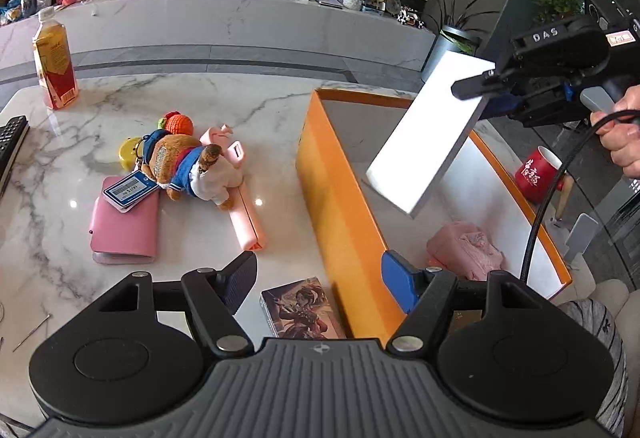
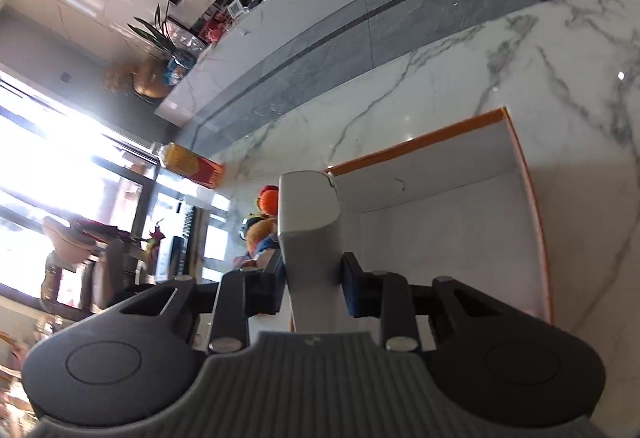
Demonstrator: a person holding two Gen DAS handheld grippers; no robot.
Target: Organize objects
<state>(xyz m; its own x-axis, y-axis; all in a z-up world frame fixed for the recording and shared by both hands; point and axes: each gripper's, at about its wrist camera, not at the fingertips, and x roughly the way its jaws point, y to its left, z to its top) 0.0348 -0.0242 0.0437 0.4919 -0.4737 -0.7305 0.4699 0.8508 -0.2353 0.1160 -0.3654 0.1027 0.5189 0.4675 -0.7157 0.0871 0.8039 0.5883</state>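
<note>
Above the orange box (image 1: pixel 340 197), the right gripper (image 1: pixel 486 87) clamps a white slab (image 1: pixel 428 133), long axis slanting down into it. The left gripper (image 1: pixel 320 278), jaws wide and empty, hangs over the bench (image 1: pixel 60 230) beside the box wall.

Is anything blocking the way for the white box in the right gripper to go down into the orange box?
Nothing visible blocks it. The white box, clamped in the right gripper, hangs tilted above the open orange box. A pink item lies at the near end of the floor; the rest looks bare.
</note>
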